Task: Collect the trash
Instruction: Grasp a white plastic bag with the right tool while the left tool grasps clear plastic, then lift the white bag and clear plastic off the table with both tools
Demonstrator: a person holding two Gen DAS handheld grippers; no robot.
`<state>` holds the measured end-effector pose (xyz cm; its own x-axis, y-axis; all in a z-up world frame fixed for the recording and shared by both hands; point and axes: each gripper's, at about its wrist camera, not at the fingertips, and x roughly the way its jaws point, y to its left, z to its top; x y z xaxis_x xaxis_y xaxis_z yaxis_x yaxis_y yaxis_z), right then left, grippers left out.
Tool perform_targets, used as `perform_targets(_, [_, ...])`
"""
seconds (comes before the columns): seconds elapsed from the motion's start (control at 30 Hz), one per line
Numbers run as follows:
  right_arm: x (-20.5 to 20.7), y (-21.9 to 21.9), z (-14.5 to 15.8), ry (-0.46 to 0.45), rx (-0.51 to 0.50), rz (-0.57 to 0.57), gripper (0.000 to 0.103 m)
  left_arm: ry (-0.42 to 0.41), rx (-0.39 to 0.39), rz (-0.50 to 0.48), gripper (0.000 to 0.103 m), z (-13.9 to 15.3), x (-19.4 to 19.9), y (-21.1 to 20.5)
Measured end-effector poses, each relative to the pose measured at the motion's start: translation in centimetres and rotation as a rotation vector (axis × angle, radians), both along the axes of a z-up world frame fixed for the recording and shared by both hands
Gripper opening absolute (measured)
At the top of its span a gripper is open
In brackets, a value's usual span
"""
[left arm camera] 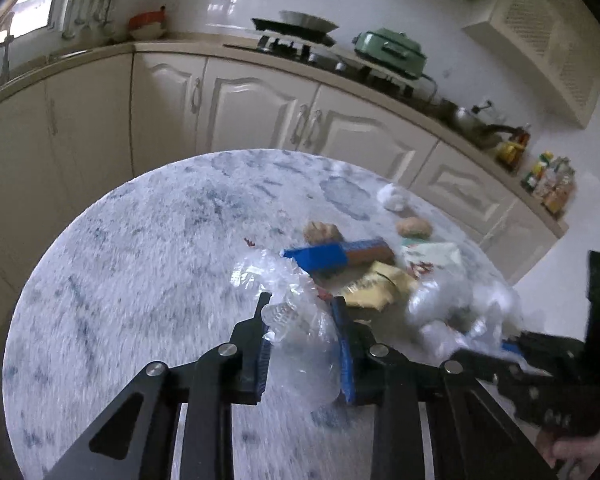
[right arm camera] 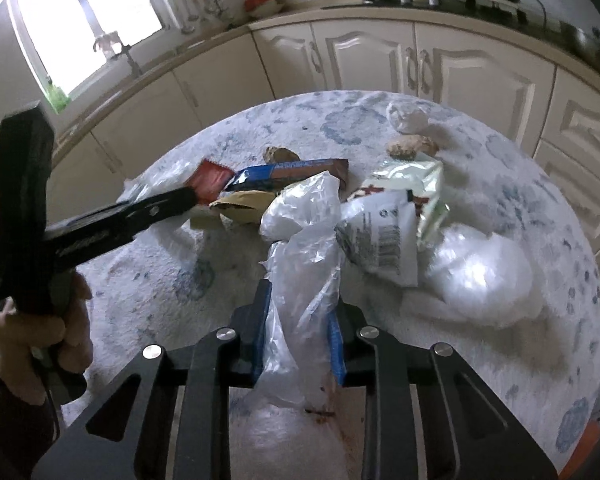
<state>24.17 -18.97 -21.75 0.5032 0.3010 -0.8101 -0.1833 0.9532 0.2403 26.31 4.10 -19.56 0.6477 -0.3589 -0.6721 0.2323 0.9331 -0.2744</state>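
Note:
A round table with a blue-and-white fuzzy cover [left arm camera: 132,264] [right arm camera: 540,340] holds a pile of trash. My left gripper [left arm camera: 302,304] is shut on one edge of a clear plastic bag [left arm camera: 300,344]. My right gripper [right arm camera: 300,292] is shut on another part of the clear plastic bag [right arm camera: 300,312]. Behind lie a blue-and-brown snack wrapper [left arm camera: 340,254] [right arm camera: 292,170], a yellow wrapper [left arm camera: 376,290], a red wrapper [right arm camera: 210,180], a white printed packet [right arm camera: 384,240], a pale green packet [right arm camera: 416,180], two brown crumpled lumps [left arm camera: 322,232] [right arm camera: 412,146] and a white crumpled tissue [left arm camera: 394,196] [right arm camera: 406,116].
White kitchen cabinets [left arm camera: 260,108] curve behind the table, with a stove, a pan [left arm camera: 300,24] and a green appliance [left arm camera: 392,50] on the counter. Bottles [left arm camera: 552,184] stand at the counter's right end. A window [right arm camera: 84,20] is at the left.

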Motion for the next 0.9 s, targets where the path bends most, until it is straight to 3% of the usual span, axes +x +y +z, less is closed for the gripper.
perform_targets(0.1, [-0.8,-0.1,0.1,0.001,-0.001,0.005,0.025,-0.003,0.034,-0.018,0.029,-0.1,-1.6,0.3])
perform_targets(0.13, [-1.0,-0.1,0.1,0.001,-0.008,0.006,0.025,0.001,0.040,-0.020,0.037,0.0,-2.4,0.3])
perform_targets(0.17, [-1.1,0.0,0.1,0.002,-0.011,0.006,0.025,0.006,0.051,-0.012,0.052,0.0,-2.9,0.3])
perform_targets(0.2, [-1.3,0.0,0.1,0.001,-0.011,0.006,0.025,0.002,0.056,-0.007,0.054,-0.1,-3.3,0.3])
perform_targets(0.23, [-1.3,0.1,0.1,0.001,-0.010,0.007,0.025,-0.001,0.045,-0.013,0.049,-0.1,-3.7,0.4])
perform_targets(0.3, [-1.4,0.2,0.1,-0.001,-0.019,0.008,0.025,0.014,0.009,-0.018,0.023,-0.2,-4.3,0.6])
perform_targets(0.33, [-1.4,0.3,0.0,-0.001,-0.021,0.005,0.025,0.027,-0.002,-0.012,0.020,-0.3,-4.3,0.7])
perform_targets(0.6, [-3.3,-0.3,0.7,-0.013,-0.010,0.003,0.015,-0.058,0.020,-0.026,0.016,1.8,-6.7,0.3])
perform_targets(0.77, [-3.9,-1.0,0.6,-0.004,0.005,-0.009,0.015,-0.097,0.042,-0.050,0.016,2.7,-8.4,0.0])
perform_targets(0.87, [-3.1,-0.6,0.3,0.009,-0.008,0.008,0.022,-0.094,0.077,-0.050,0.016,2.5,-9.1,-0.4])
perform_targets(0.9, [-2.8,-0.4,0.2,0.013,-0.011,0.016,0.032,-0.088,0.086,-0.050,0.016,2.3,-9.3,-0.5])
